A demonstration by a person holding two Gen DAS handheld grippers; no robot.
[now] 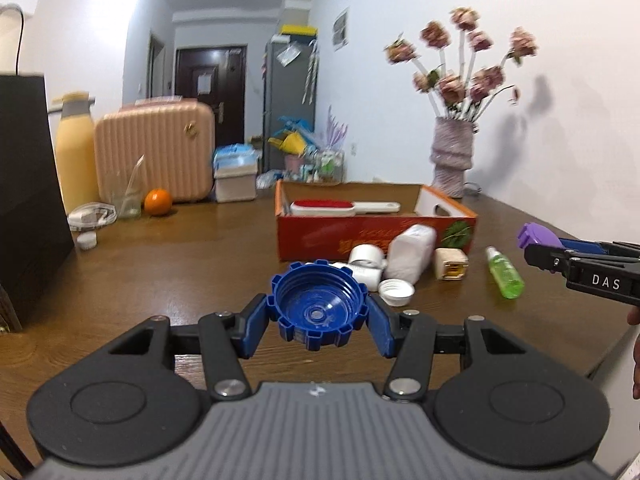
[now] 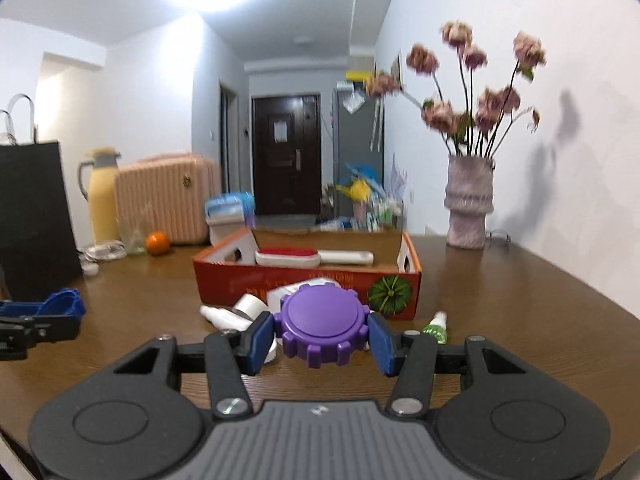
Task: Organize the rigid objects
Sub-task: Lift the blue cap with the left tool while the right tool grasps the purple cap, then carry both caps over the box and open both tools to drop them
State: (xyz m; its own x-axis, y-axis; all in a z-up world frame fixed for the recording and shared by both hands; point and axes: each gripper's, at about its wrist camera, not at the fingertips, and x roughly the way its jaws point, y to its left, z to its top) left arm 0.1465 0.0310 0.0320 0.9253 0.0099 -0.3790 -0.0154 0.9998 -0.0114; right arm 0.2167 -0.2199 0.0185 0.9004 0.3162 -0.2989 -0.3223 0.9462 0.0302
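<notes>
At the bottom centre of the left wrist view, the left gripper (image 1: 319, 320) pinches a blue notched plastic cap (image 1: 319, 307) between its blue fingers (image 1: 253, 330), the cap's hollow side facing the camera, held above the brown wooden surface (image 1: 160, 280). At the bottom centre of the right wrist view, the right gripper (image 2: 321, 333) pinches a purple notched plastic cap (image 2: 322, 322) the same way, its smooth top facing the camera. Just beyond, near the frame centre, lie a white plastic bottle (image 1: 412, 252), a white pipe fitting (image 1: 366, 263), a white round lid (image 1: 396, 292), a small beige charger block (image 1: 452, 264) and, to the right, a green spray bottle (image 1: 504, 273). Behind these stands an orange cardboard box (image 1: 376, 236) holding a red-and-white lint brush (image 1: 344, 207). Farther back, an orange fruit (image 1: 158, 201) sits at left and a pale ribbed vase of dried flowers (image 1: 451, 156) at upper right.
</notes>
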